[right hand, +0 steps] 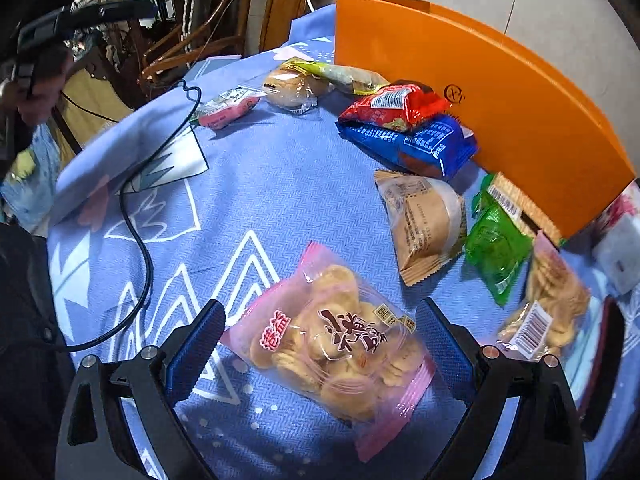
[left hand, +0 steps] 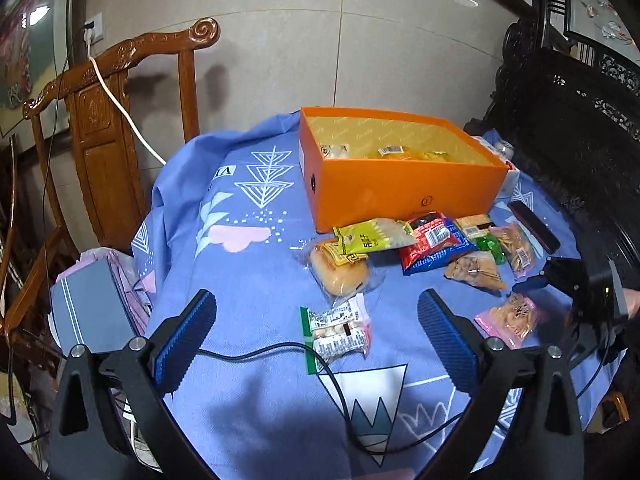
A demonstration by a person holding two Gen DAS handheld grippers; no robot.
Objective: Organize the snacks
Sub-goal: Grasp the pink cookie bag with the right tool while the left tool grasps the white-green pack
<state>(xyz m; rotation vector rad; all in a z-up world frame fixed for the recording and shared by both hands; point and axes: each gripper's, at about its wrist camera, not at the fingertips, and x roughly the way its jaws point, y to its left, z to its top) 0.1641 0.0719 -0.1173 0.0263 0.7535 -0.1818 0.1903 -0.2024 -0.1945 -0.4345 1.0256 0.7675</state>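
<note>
An orange box (left hand: 400,188) stands at the back of the blue-clothed table, with a few snack packs inside. Loose snacks lie in front of it: a bun (left hand: 340,272), a yellow-green pack (left hand: 372,236), a red pack (left hand: 434,234), a blue pack (left hand: 436,258) and a brown wedge pack (left hand: 476,270). My left gripper (left hand: 316,336) is open over a small white and green pack (left hand: 338,330). My right gripper (right hand: 320,348) is open around a pink bag of round crackers (right hand: 336,344), also the pink bag (left hand: 510,318) in the left wrist view. The orange box (right hand: 500,92) rises behind.
A black cable (left hand: 280,350) runs across the cloth by the white pack. A carved wooden chair (left hand: 108,120) stands at the table's left and dark carved furniture (left hand: 568,128) at the right. A green pack (right hand: 496,248) and a clear cracker bag (right hand: 548,304) lie right of the pink bag.
</note>
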